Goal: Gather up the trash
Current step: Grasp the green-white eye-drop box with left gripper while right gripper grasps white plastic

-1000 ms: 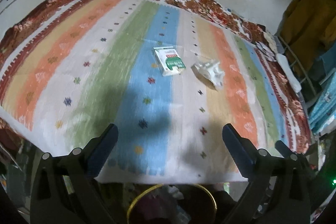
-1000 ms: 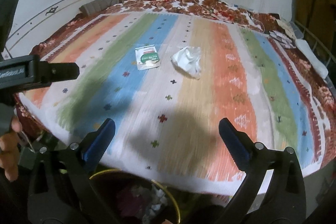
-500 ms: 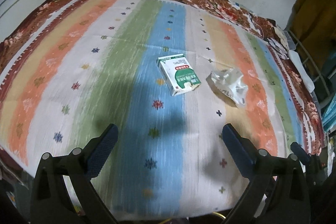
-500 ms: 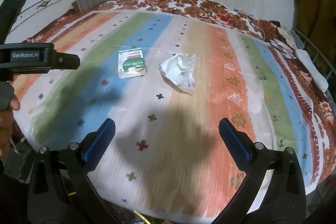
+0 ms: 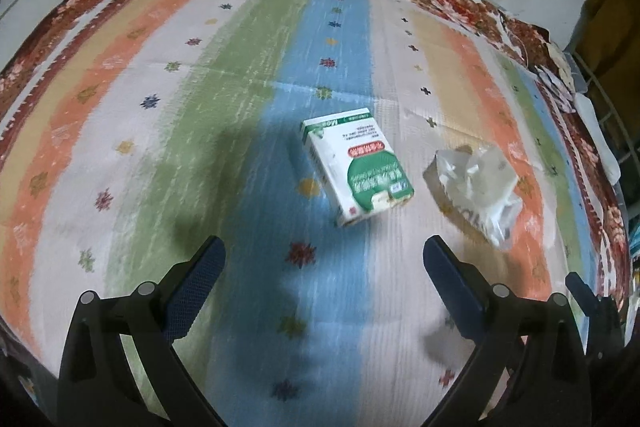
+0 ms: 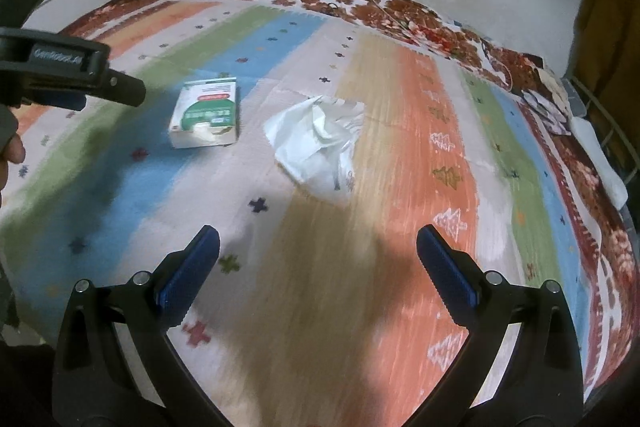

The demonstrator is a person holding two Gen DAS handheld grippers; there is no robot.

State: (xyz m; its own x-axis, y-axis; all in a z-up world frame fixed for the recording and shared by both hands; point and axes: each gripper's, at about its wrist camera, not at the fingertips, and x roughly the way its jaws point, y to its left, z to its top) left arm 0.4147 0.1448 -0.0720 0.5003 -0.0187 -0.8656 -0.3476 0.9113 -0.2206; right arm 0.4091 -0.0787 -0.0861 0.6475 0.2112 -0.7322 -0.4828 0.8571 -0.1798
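Green-white carton [image 5: 357, 166] lies flat, long axis running away; both grippers' jaws spread, empty.

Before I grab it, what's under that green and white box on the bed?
The box lies flat on the striped blanket, over its blue and white stripes. Whatever sits directly beneath it is hidden. The crumpled tissue lies apart, beside it.

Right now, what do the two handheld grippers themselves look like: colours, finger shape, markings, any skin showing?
Left gripper and right gripper match: matte black angular frames with silver rivets, each carrying two tapered fingers with dark blue textured pads. Seen from the right wrist camera, the left gripper's black body bears pale, blurred lettering on its side. A bare fingertip shows below it; no sleeve or cable is visible.
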